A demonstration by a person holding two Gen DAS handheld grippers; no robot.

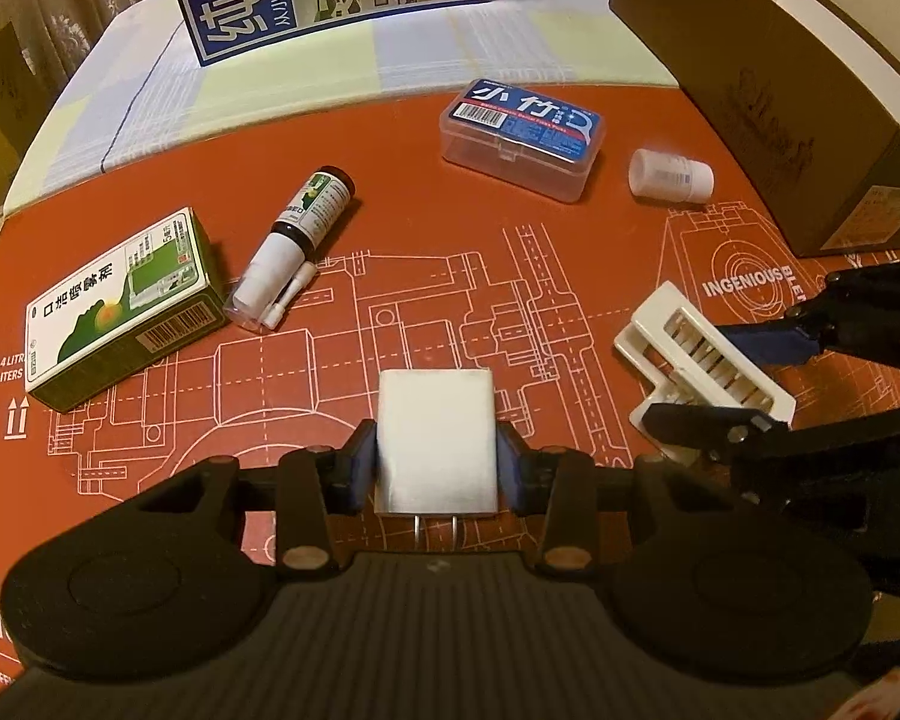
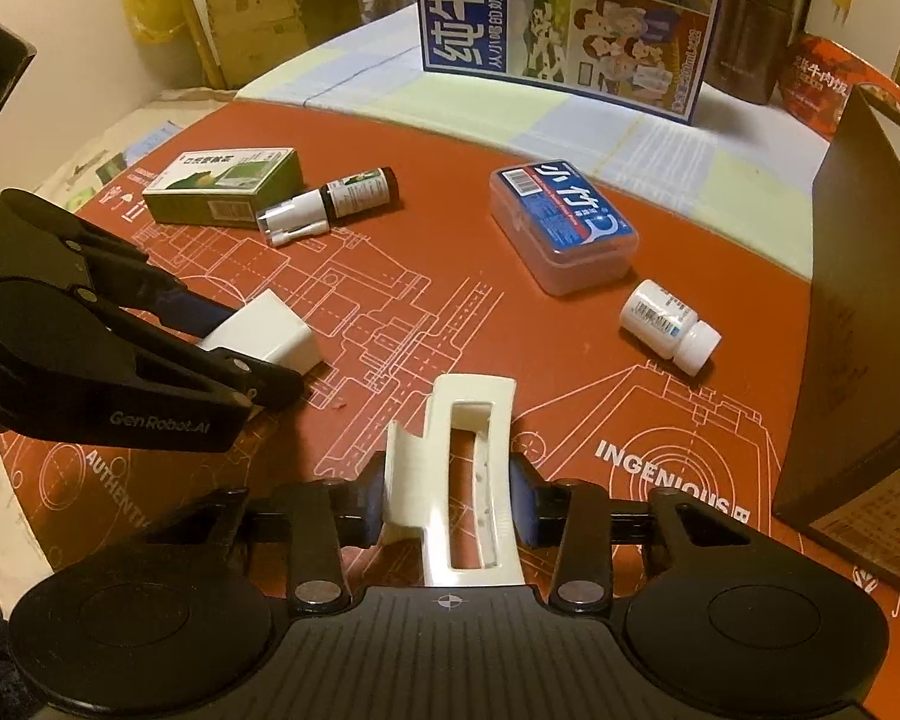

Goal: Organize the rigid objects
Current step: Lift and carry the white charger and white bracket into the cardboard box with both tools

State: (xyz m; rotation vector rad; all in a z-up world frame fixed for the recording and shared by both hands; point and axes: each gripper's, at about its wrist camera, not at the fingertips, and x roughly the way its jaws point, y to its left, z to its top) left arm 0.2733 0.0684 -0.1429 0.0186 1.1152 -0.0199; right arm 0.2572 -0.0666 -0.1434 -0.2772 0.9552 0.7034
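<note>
The left gripper (image 1: 437,461) is closed on a white charger plug (image 1: 433,439), a smooth rectangular block with two metal prongs at its near end; the blue pads press its two flat sides. The right gripper (image 2: 450,501) is closed on a white plastic hair claw clip (image 2: 459,480), a hard curved piece with a long slot and small teeth. Both things are held just above the red surface (image 1: 426,222), a flat mat with thin white technical line drawings. At the far left of the mat lies a green and white cardboard box (image 1: 120,306), and just beside it to the right lies a spray bottle (image 1: 297,240) with a dark body and a white nozzle under a clear cap. Farther right is a clear plastic case (image 1: 522,138) with rounded corners and a blue label, and near it a small white pill bottle (image 1: 671,175) lies on its side. A brown cardboard box (image 1: 774,90) stands at the far right.
</note>
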